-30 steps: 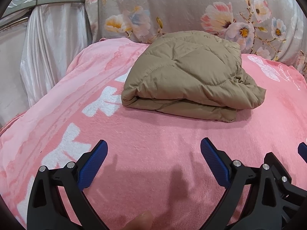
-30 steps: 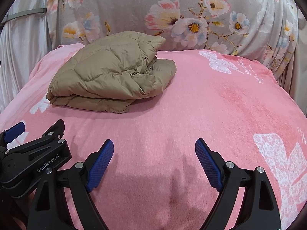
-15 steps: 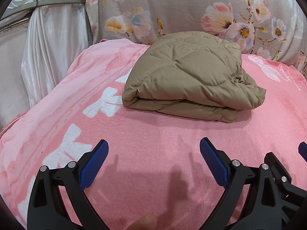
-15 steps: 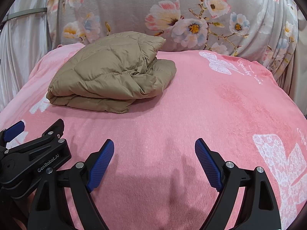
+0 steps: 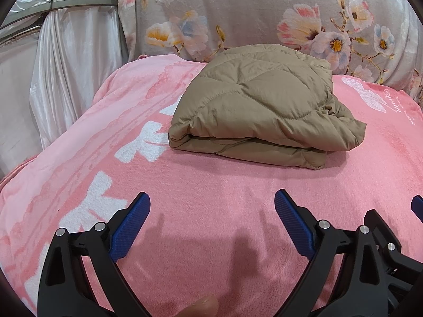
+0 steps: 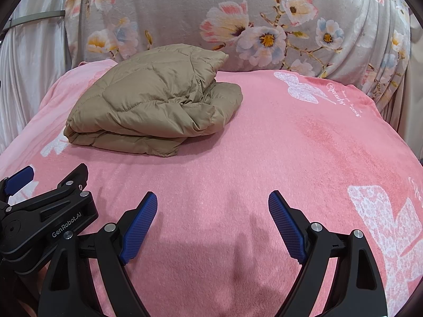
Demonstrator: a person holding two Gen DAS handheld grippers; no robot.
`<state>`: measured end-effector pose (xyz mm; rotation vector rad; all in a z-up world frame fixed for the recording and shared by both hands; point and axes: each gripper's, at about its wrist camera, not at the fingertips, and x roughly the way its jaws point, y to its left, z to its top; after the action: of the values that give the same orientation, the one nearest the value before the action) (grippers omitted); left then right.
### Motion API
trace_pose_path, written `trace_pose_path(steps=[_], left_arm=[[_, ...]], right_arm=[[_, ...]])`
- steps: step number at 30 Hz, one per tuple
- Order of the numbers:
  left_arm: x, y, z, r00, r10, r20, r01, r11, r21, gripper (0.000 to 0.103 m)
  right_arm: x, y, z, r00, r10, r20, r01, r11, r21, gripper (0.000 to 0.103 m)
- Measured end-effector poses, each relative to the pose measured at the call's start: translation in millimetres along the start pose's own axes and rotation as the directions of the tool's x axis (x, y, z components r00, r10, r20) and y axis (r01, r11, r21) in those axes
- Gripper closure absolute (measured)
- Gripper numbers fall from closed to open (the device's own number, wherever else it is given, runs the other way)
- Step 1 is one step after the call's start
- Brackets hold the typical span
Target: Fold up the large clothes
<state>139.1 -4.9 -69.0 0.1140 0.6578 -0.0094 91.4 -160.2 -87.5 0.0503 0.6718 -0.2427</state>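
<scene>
left wrist view: both grippers, left gripper (image 5: 211, 208) and right gripper (image 6: 212, 207), jaws apart and empty, have barely shifted; folded jacket (image 5: 261, 108) rests untouched, apparently finished.

Your left gripper (image 5: 212, 220) sits low over the pink blanket (image 5: 216, 200), its 2 blue-padded fingers (image 5: 130, 223) spread wide with nothing between them, well short of the jacket. The tan quilted jacket (image 5: 264, 105) lies folded into a thick bundle on the blanket, its folded edge facing you and a looser, rumpled part at its right side. Behind it stands a grey floral cushion (image 5: 251, 10), with a white curtain (image 5: 66, 60) to the left. At the right edge, part of your right gripper (image 5: 396, 240) shows just beside your left one; whether it is spread or closed is out of frame
</scene>
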Motion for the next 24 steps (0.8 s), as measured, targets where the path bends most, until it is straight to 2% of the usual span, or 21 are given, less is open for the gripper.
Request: trace_pose_path(steps=[24], left_arm=[[-0.2,-1.3,-1.4,1.0,0.001,0.006,-0.001,1.0,0.002,0.012]], right_arm=[[-0.6,0.8,0.7,1.0,-0.003,0.003,0.003,1.0,-0.004,0.019]])
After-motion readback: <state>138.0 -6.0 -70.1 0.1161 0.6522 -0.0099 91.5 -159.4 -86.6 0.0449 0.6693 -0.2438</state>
